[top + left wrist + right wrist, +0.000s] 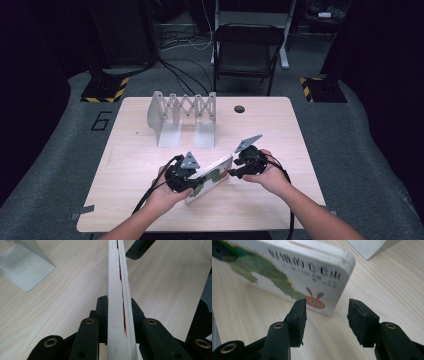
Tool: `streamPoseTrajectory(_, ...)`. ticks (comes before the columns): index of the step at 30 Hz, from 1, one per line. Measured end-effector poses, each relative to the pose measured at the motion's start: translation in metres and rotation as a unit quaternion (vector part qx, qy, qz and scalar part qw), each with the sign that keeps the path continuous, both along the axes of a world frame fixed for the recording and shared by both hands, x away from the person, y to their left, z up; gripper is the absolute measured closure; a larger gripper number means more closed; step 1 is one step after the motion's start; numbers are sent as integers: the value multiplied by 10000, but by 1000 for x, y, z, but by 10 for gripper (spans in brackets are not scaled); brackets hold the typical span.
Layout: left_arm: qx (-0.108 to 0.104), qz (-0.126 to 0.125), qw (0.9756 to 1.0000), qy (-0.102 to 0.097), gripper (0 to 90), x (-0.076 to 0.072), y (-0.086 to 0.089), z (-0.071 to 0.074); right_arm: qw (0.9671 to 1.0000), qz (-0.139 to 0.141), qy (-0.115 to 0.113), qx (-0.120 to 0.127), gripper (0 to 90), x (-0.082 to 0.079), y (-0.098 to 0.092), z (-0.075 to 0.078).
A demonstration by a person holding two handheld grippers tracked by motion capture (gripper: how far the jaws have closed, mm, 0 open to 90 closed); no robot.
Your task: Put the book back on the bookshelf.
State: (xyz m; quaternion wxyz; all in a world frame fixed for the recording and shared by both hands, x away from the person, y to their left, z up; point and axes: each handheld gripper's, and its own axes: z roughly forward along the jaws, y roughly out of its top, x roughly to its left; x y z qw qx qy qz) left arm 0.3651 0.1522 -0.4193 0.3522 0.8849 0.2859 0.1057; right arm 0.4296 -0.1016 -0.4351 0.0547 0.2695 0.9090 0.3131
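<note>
Down near the front middle of the wooden table, a children's board book with a green caterpillar on its white cover is held off the surface, tilted, between the person's two hands. The left gripper has its fingers clamped on the book's near edge; in the left gripper view the thick cream page block runs straight up between them, with a thin red line showing in the gap between pages. The right gripper sits just beside the book's far corner, its fingers spread fairly wide with nothing between them. In the right gripper view the left finger tip seems to touch or nearly touch the cover by the caterpillar's red face, though the blur makes contact hard to judge; the other finger stands clear over bare wood. Dark printed characters run along the cover near its top edge.

Farther back on the table stands a white expandable metal bookend rack, well apart from the book. A dark folding chair stands on the grey floor beyond the table.
</note>
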Motion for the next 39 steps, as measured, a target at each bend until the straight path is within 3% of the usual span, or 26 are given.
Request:
streamPoseTrajectory(6,2,171,9998,-38,759,6,13,8,10000,-57,57,20,492,0,-1,0)
streamPoseTrajectory(12,-69,352,9993,-98,759,10,25,15,10000,-12,-40,-4,490,2,-2,0)
streamPoseTrajectory(22,-121,564,9982,-145,759,14,39,24,10000,-73,59,-9,474,-1,1,0)
streamPoseTrajectory(29,-157,737,9970,-191,759,17,50,32,10000,-17,-11,5,456,-2,6,-1)
streamPoseTrajectory(32,-158,827,9962,-215,759,20,56,35,9999,-109,108,-11,453,-4,10,-2)
streamPoseTrajectory(33,-168,860,9959,-224,759,20,58,36,10000,0,22,0,452,-2,10,-4)
streamPoseTrajectory(39,-159,1034,9941,-283,759,25,70,41,9999,-59,123,53,451,-3,15,-8)
